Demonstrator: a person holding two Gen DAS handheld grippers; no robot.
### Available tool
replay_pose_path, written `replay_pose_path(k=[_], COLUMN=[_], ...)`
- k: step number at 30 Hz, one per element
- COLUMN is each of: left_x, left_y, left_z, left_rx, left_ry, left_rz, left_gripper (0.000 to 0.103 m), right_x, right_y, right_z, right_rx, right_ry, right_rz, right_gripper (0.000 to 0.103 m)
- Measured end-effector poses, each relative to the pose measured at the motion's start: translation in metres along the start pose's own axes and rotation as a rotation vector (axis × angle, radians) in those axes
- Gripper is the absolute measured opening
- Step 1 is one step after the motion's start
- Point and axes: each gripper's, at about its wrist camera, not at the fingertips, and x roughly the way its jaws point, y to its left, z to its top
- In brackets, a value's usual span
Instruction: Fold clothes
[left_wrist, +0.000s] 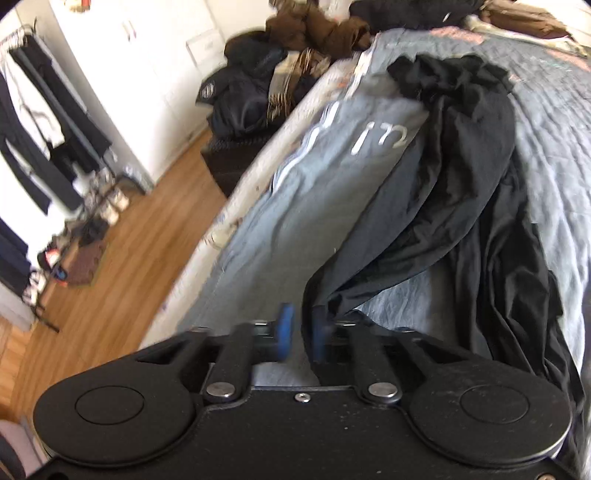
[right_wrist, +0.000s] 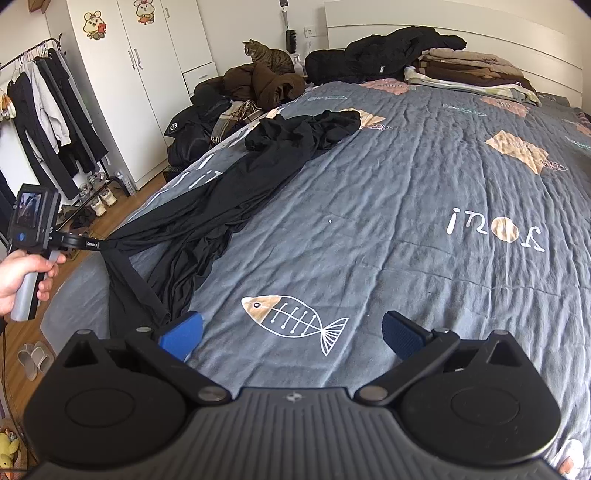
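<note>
A black garment lies stretched along the left edge of the grey bedspread, one end bunched and pinched in the left gripper. The right gripper hangs wide, empty. Folded clothes sit by the headboard; a cat sits near the wardrobe.

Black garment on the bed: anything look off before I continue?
Yes. The black garment is twisted into a long rope along the bed's left edge, bunched at the far end, its near end pulled taut at the left tool.
</note>
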Motion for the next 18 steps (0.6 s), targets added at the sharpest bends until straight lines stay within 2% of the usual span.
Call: replay_pose_path(k=[1, 2, 6, 9, 13, 18], left_x=[-0.008, -0.014, -0.033, -0.031, -0.008, 0.026], left_y=[-0.002, -0.009, -0.045, -0.075, -0.100, -0.139], left_z=[0.000, 0.004, 0.031, 0.049, 0.062, 0.078], left_rx=[0.011, 0.031, 0.122, 0.153, 0.140, 0.217], left_ry=[-0.038, -0.069, -0.173, -0.208, -0.212, -0.229], left_rz=[-0.002, -0.010, -0.042, -0.057, -0.129, -0.111], left_gripper=[0.063, 0.070, 0.070, 0.070, 0.070, 0.070], right_x=[0.002, 0.005, 0.024, 0.044, 0.069, 0.087], right_y=[0.001, 0.002, 0.000, -0.003, -0.005, -0.017], right_z=[0.000, 0.001, 0.008, 0.015, 0.027, 0.023], right_rx=[0.005, 0.013, 0.086, 0.145, 0.134, 0.168], right_ry=[-0.003, -0.005, -0.047, -0.087, -0.108, -0.117], right_rz=[0.002, 0.005, 0.023, 0.025, 0.032, 0.059], right_gripper=[0.103, 0.103, 0.103, 0.103, 0.103, 0.103])
